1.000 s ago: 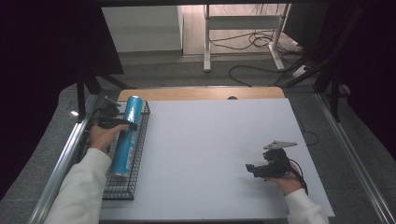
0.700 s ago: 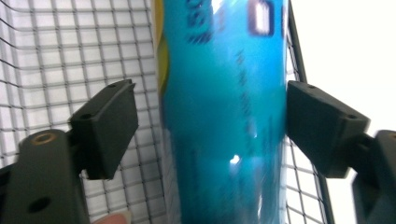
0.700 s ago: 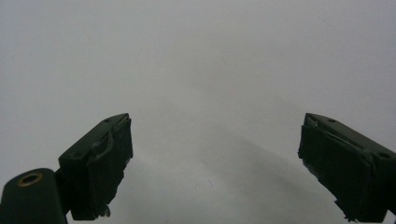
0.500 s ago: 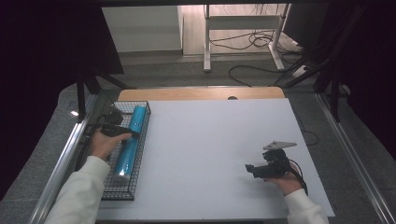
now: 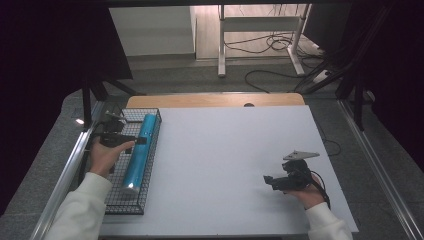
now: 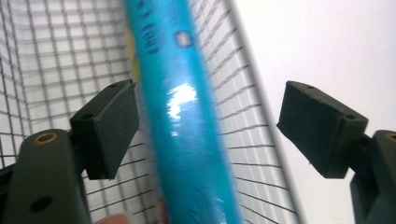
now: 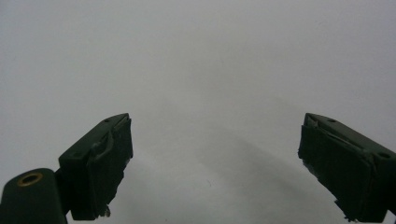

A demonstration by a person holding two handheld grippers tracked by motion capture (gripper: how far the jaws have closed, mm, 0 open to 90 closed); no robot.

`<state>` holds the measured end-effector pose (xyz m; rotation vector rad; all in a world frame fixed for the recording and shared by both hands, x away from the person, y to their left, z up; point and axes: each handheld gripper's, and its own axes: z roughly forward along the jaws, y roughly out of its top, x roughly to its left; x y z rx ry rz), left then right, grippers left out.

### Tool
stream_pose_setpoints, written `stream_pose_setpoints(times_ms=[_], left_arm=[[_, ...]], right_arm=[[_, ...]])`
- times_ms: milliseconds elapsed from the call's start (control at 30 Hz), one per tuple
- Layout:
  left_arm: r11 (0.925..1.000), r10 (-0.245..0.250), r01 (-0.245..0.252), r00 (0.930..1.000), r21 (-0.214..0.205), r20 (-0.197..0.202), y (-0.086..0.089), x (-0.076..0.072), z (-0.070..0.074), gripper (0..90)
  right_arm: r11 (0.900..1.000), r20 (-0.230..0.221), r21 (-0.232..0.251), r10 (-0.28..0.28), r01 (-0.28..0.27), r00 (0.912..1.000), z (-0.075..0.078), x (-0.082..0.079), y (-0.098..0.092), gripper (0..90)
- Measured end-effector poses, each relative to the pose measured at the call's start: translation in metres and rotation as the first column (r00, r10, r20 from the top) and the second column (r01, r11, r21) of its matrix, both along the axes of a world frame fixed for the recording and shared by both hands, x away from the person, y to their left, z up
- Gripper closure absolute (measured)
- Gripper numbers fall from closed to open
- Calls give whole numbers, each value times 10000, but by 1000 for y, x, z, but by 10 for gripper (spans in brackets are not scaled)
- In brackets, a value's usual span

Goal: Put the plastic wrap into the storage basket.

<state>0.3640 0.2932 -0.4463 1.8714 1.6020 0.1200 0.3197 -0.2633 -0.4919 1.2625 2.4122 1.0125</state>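
Blue tube [image 5: 140,150] lying in wire basket [image 5: 131,206], left tool [image 5: 131,140] just opening around it, right tool [image 5: 270,181] open

Basket side: the wire basket [image 5: 150,150] walls fence in the blue tube [image 5: 140,152], which blocks the right half.
Basket left half: bare mesh, room to dip in.
Bench middle: the white bench [image 5: 225,165] lies wide open between both hand-held grippers.
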Motion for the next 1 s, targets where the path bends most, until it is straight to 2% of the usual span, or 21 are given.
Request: stream_pose_setpoints(times_ms=[67,100,133,200,267,367,433,500,667,733,800,833,900,967,1000], left_arm=[[9989,-306,320,9986,-330,435,-2,-10,9,193],[9962,-682,730,9931,-474,954,-7,-24,18,184],[9962,-682,730,9931,-474,954,-7,-24,18,185],[9934,-912,999,9860,-560,1395,-12,-36,23,185],[9877,-1249,1387,9779,-729,1679,-18,-49,24,183],[9809,-1631,1808,9653,-711,2037,-30,-68,22,181],[9729,-1927,2154,9560,-834,2214,-39,-80,19,182],[9656,-2250,2488,9450,-753,2374,-51,-92,16,182],[9444,-2991,3231,9211,-607,2490,-81,-114,4,182],[9407,-3177,3370,9152,-388,2479,-90,-119,-3,180],[9395,-3342,3425,9109,82,2422,-98,-122,-8,178],[9390,-3378,3433,9112,185,2357,-102,-122,-11,179],[9345,-3511,3553,9103,214,2192,-106,-122,-16,178],[9354,-3491,3531,9125,201,2131,-108,-122,-20,179],[9345,-3525,3548,9115,281,2118,-109,-122,-20,179]], right_arm=[[10000,51,55,29,-30,10000,1,-1,0,102],[9999,148,148,66,-68,9999,2,-2,0,102],[9999,148,148,66,-68,9999,2,-2,0,102],[9995,292,286,131,-139,9995,4,-4,-1,102],[9993,352,325,164,-175,9992,5,-4,-1,102],[9989,485,348,285,-302,9984,5,-5,-1,102],[9987,520,335,356,-373,9980,5,-6,0,103],[9988,529,302,370,-387,9979,5,-7,0,102],[9990,546,203,379,-390,9978,5,-7,0,102],[9989,562,203,402,-414,9976,5,-8,0,103],[9987,587,205,456,-469,9972,5,-8,1,103],[9986,597,198,486,-499,9970,5,-9,1,102],[9986,568,143,507,-516,9971,5,-9,1,102],[9984,583,90,552,-558,9968,4,-9,2,102],[9983,591,56,570,-574,9966,4,-9,3,102]])
